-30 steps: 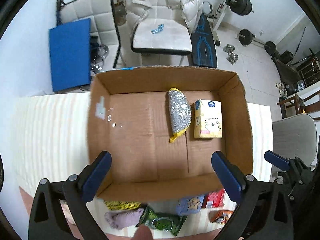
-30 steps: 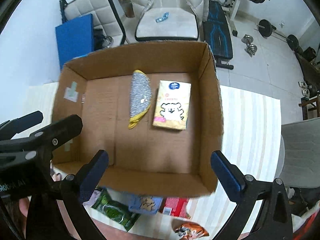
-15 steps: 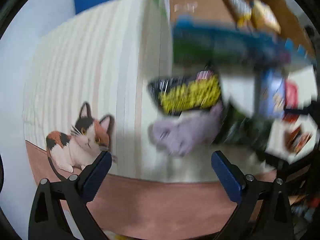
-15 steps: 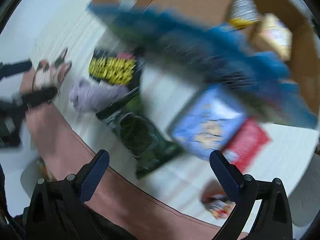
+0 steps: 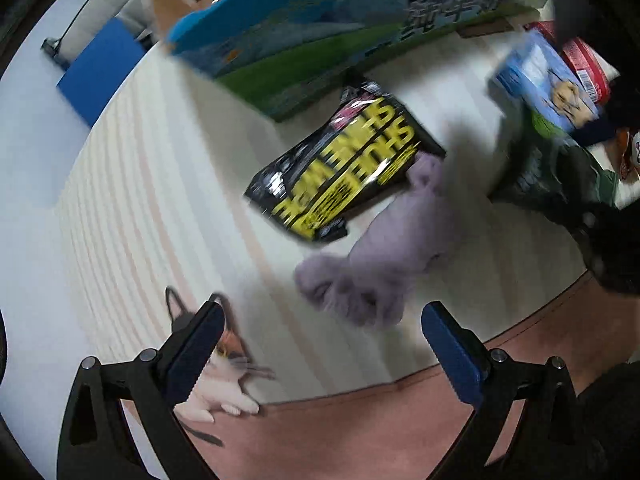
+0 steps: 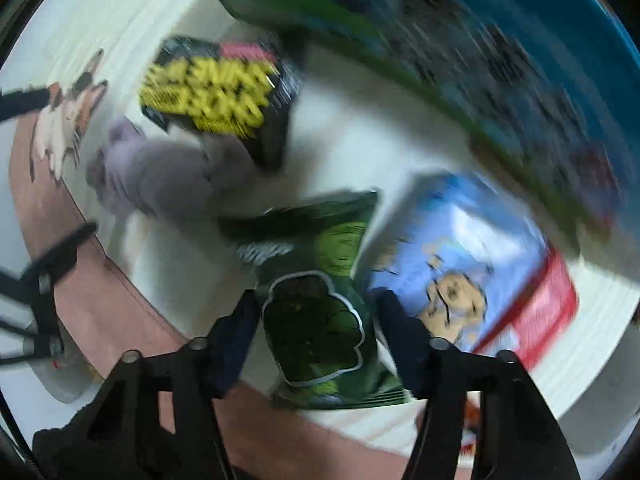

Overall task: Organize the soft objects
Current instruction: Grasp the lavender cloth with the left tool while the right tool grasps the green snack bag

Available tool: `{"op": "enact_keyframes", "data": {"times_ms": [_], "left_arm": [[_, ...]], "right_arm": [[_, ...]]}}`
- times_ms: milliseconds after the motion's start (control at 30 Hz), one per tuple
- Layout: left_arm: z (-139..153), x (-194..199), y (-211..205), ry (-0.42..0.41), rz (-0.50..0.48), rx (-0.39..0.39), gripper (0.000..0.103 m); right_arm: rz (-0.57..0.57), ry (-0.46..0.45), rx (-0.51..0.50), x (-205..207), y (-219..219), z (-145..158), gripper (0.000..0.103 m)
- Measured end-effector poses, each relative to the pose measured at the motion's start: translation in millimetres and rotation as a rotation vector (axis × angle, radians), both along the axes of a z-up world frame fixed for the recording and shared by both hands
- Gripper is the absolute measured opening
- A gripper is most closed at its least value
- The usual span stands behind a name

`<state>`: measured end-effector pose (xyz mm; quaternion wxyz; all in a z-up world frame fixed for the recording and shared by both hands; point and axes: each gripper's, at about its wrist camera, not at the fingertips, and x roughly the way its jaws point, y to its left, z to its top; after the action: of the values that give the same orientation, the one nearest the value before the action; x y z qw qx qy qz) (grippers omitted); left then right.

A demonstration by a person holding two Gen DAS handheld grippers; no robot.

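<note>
- Left gripper (image 5: pixel 320 340), a second ago over the open box, now hangs low over the table (image 5: pixel 132 184), fingers wide apart, purple plush (image 5: pixel 384 256) just ahead.
- Right gripper (image 6: pixel 316 320) has just been closing; its fingers flank the green snack bag (image 6: pixel 320 320), whether they press it is unclear. Pickup looks imminent.

Motion blur smears the printed box (image 6: pixel 460 60) across the right wrist frame's upper right, its lettering unreadable.
</note>
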<state>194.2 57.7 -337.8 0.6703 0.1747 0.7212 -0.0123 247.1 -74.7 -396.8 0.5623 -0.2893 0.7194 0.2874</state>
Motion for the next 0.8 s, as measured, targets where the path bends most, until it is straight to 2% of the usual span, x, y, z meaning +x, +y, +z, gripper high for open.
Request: {"op": "enact_keyframes", "data": {"times_ms": [100, 200, 267, 333, 367, 467, 533, 633, 700, 800], "left_arm": [[-11, 11, -17, 0.027, -0.056, -0.004, 0.101], [-26, 21, -33, 0.062, -0.106, -0.007, 0.101], [-35, 24, -42, 0.086, -0.117, -0.018, 0.087], [-43, 27, -46, 0.129, -0.090, -0.033, 0.047], [-46, 27, -46, 0.152, -0.063, -0.041, 0.042], [-51, 22, -36, 0.216, 0.112, -0.134, 0.041], [-56, 12, -22, 0.307, 0.318, -0.251, 0.040], [-65, -5, -6, 0.371, 0.546, -0.436, 0.040], [-69, -13, 1, 0.355, 0.646, -0.502, 0.041], [-70, -16, 5, 0.327, 0.709, -0.533, 0.042]], "right_arm": [[-0.093, 0.029, -0.010, -5, -25, -1, 0.058], [-0.266, 0.084, 0.088, 0, -54, 7, 0.059], [-0.338, 0.106, 0.144, 3, -70, 15, 0.064], [-0.381, 0.113, 0.181, 4, -81, 22, 0.068], [-0.390, 0.117, 0.191, 2, -87, 25, 0.068], [-0.370, 0.103, 0.173, -2, -90, 26, 0.068], [-0.339, 0.089, 0.155, -9, -89, 25, 0.068], [-0.312, 0.099, 0.141, -14, -81, 17, 0.068], [-0.304, 0.107, 0.130, -16, -72, 8, 0.068], [-0.308, 0.111, 0.087, -18, -63, -8, 0.068]]}}
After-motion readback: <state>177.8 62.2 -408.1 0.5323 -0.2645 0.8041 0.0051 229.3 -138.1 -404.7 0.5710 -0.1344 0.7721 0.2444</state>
